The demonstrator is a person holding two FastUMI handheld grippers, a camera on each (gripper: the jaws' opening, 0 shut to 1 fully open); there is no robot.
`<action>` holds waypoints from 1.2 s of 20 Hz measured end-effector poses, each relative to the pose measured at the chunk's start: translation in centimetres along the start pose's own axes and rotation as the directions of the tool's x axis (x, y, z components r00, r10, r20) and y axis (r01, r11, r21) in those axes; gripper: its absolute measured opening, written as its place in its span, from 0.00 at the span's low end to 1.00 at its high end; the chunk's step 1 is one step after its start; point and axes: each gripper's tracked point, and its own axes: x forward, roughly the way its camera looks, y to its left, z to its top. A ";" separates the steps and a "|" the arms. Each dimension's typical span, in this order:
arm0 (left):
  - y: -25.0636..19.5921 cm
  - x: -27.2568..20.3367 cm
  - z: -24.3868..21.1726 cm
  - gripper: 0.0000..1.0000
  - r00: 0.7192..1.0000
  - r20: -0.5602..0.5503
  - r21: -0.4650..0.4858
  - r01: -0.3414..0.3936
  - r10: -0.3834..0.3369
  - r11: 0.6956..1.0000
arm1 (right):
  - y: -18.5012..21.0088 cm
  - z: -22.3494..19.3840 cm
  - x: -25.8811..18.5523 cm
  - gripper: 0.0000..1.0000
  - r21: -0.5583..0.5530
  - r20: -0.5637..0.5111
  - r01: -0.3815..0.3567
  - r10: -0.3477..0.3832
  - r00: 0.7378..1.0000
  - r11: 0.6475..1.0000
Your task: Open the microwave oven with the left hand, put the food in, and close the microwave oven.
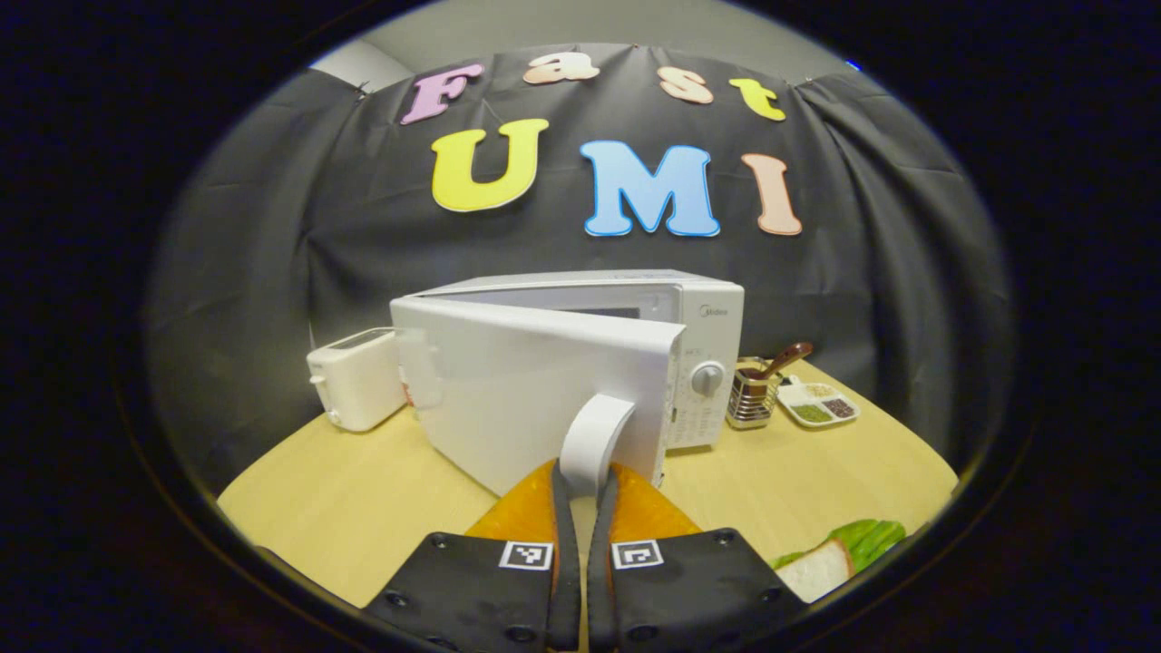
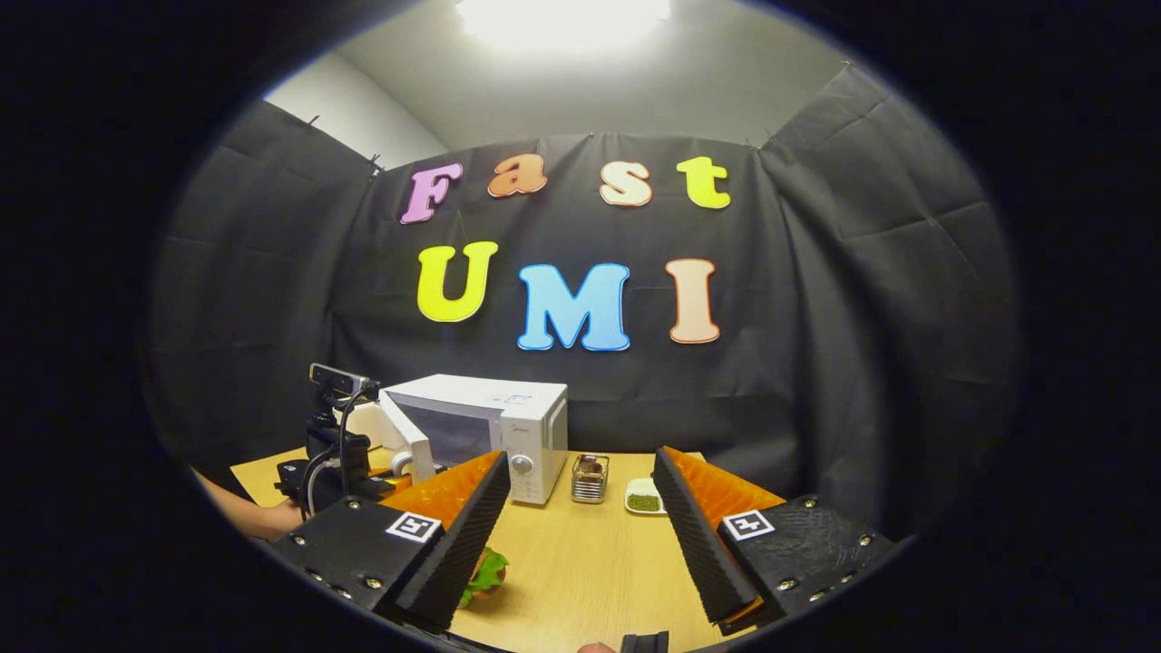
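Left gripper [image 1: 582, 481] jaws clamp microwave handle [image 1: 594, 440]; right gripper [image 2: 580, 508] jaws spread above sandwich [image 2: 485, 573].

"Midea" on the microwave [image 1: 713, 311]

Your microwave oven [image 1: 635, 317] was white all over, its door [image 1: 535, 399] and curved handle [image 1: 594, 440] the same plain white. The toaster [image 1: 356, 378] beside it was white too. You worked on a pale, wood-grained yellow table [image 1: 798, 472]. The sandwich [image 1: 839, 555] showed white bread and bright green lettuce. The utensil holder [image 1: 751, 399] was shiny silver metal with a brown spoon [image 1: 787, 358], and the white dish [image 1: 816, 405] held green and dark red patches.
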 end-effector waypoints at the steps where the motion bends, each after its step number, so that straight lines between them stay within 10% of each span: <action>1: 0.7 -0.7 -0.2 0.10 1.000 -0.003 -0.001 -0.011 0.011 1.000 | 0.5 0.1 0.0 0.97 0.005 0.003 -0.013 0.013 1.000 1.000; 24: 18.6 -7.7 -4.2 0.11 1.000 -0.011 -0.028 0.001 -0.001 1.000 | 16.8 0.4 1.5 0.97 0.018 -0.028 -0.021 0.022 0.999 1.000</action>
